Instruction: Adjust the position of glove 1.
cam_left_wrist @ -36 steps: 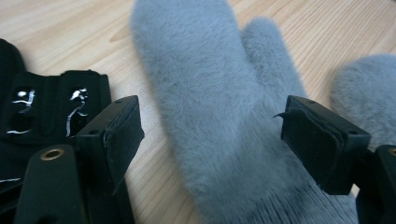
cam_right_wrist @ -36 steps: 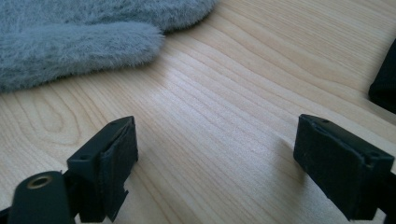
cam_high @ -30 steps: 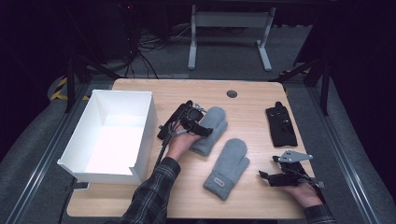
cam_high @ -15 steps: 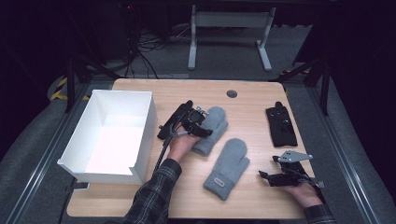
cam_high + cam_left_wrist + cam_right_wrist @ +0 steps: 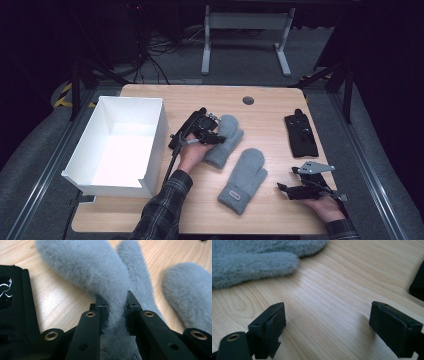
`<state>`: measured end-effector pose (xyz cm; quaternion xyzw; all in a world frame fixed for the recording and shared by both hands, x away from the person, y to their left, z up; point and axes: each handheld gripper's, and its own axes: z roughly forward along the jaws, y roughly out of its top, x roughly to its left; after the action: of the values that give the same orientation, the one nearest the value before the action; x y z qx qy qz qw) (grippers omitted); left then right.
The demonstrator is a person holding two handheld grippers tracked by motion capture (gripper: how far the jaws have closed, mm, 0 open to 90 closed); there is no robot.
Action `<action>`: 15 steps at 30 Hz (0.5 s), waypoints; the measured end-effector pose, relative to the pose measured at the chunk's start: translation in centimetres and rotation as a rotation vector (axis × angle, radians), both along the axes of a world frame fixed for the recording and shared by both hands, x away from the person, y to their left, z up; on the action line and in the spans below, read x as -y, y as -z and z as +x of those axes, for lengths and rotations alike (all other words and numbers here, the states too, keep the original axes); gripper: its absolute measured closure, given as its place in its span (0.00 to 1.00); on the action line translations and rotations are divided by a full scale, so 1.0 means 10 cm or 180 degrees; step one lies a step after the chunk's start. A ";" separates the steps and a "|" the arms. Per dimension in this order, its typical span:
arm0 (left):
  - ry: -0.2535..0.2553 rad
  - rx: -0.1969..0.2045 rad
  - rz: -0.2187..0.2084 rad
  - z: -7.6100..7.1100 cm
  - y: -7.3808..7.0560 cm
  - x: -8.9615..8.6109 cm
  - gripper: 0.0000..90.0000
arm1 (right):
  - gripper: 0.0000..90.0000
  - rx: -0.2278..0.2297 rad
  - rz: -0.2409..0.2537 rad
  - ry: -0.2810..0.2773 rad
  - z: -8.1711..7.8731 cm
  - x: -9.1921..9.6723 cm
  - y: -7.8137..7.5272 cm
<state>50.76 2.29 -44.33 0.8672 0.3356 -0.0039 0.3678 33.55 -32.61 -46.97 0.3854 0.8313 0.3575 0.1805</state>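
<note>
Mitten [image 5: 223, 140], grey and fluffy, at frame centre on the counter [image 5: 265, 110]: soft, light, compressible, best pinched near its edge. Left tongs [image 5: 117, 305], having just been closing, pinch its fleece; right tongs [image 5: 327, 327] gape, empty, lower right.

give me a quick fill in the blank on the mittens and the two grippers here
1. The left gripper is shut on a fluffy grey ____.
2. The jaws of the right gripper stand ____ over the bare wooden table.
3. The second grey mitten lies between the two hands, flat on the ____.
4. The white open-topped box stands at the table's ____ side in the high view.

Missing words: mitten; open; table; left
</note>
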 end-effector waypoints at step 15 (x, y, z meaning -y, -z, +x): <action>0.0069 -0.0056 -0.0200 -0.21 -0.30 -0.13 0.88 | 0.16 0.0002 -0.0004 -0.0004 0.01 0.00 0.00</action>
<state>48.68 3.58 -41.33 0.8587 0.3291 -0.0260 0.3919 33.63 -32.61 -46.97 0.3846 0.8317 0.3573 0.1808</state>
